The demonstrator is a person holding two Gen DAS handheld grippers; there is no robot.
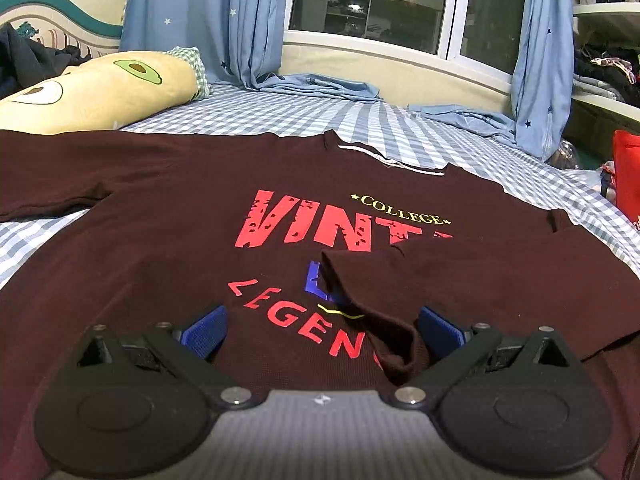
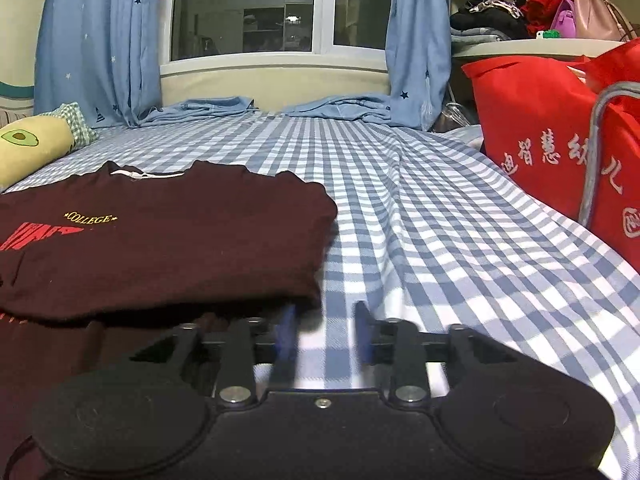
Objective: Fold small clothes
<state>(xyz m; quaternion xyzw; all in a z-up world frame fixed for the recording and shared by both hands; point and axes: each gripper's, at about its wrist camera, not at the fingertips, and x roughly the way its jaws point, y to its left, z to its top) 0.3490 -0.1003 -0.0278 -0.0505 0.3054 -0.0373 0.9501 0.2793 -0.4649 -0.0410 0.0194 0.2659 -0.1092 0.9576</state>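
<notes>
**Shirt half folded, both grippers released**

The left gripper (image 1: 322,330) hangs over the maroon shirt (image 1: 160,248), its blue fingers (image 1: 204,334) spread wide and gripping nothing. A folded-in sleeve (image 1: 384,320) lies between them, its cuff bunched against the right-hand finger. The collar (image 1: 384,158) sits farther ahead.

The right gripper (image 2: 325,334) is parted too, empty, over the checked sheet (image 2: 440,240). The shirt's folded edge (image 2: 308,280) lies just ahead to its left, touching the left finger. A red bag (image 2: 540,132) stands ahead to its right
</notes>
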